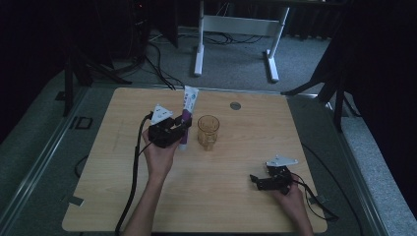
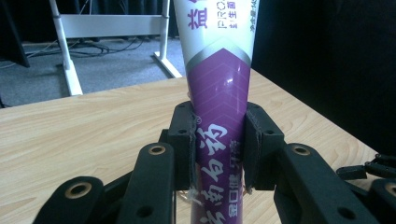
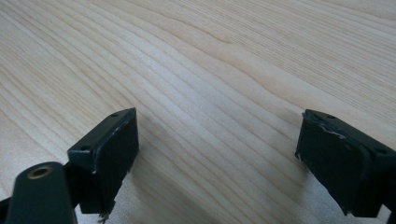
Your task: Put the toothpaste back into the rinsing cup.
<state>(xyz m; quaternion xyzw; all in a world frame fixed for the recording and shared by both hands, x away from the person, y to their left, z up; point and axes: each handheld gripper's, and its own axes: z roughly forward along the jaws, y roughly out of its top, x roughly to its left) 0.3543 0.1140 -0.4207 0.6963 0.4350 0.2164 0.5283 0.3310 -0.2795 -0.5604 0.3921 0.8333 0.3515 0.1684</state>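
Purple-and-white toothpaste tube (image 2: 218, 116) upright, clamped between the left claw's (image 2: 218, 144) pads; right claw (image 3: 217, 158) wide open, empty.

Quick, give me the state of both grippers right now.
Left gripper: jaws shut on the purple and white tube, held upright.
Right gripper: jaws open, nothing between them, over the wooden table.

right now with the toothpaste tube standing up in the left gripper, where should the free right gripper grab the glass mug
Take the glass mug across its round body, about mid-height, coming in level from its right, the open side. The toothpaste tube and the left gripper crowd its left. Its handle seems to point toward the person, so keep the pads off it. The right gripper is open with nothing between its jaws.
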